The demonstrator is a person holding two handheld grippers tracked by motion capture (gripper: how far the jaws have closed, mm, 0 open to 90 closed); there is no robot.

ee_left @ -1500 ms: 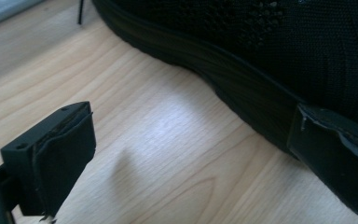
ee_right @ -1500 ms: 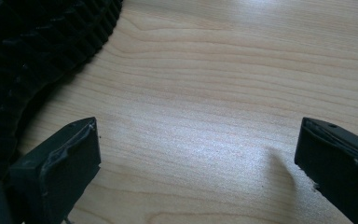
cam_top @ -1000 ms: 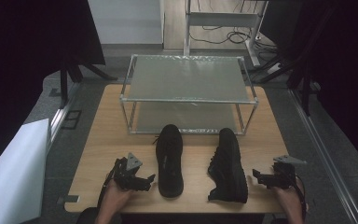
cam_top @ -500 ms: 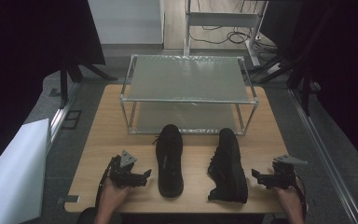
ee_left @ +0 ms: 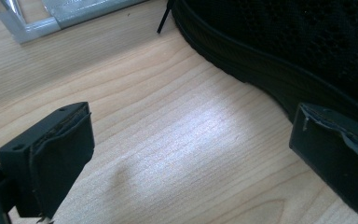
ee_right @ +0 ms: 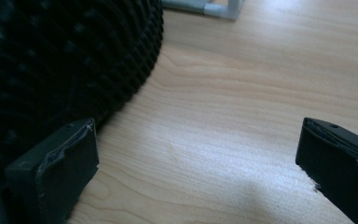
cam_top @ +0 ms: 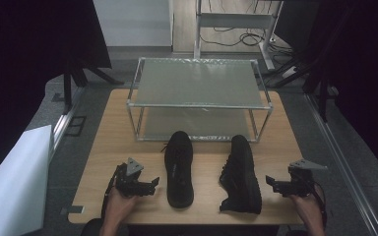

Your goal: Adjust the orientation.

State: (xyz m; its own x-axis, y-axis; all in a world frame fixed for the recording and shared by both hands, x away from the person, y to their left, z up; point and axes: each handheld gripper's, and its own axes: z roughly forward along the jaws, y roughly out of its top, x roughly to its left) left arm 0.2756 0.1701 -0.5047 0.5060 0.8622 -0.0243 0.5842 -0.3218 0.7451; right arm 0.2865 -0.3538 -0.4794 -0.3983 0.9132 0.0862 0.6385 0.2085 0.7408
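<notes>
Two black shoes lie on the wooden table. The left shoe (cam_top: 178, 167) stands upright with its toe toward the rack; the right shoe (cam_top: 241, 173) lies tipped on its side. My left gripper (cam_top: 152, 183) rests just left of the left shoe, open, with bare wood between its jaws; in the left gripper view the shoe's sole edge (ee_left: 279, 51) runs past the right jaw. My right gripper (cam_top: 269, 181) sits just right of the right shoe, open and holding nothing; the ribbed sole (ee_right: 60, 60) looms beside its left jaw.
A two-tier metal rack (cam_top: 199, 81) with glass shelves stands at the back of the table (cam_top: 108, 142). Its lower frame corner (ee_left: 32, 25) appears in the left gripper view. A white board (cam_top: 12, 182) leans off the table's left side. Dark curtains surround the area.
My left gripper has shifted slightly and turned its jaws toward the left shoe. The right gripper and both shoes have barely moved.
</notes>
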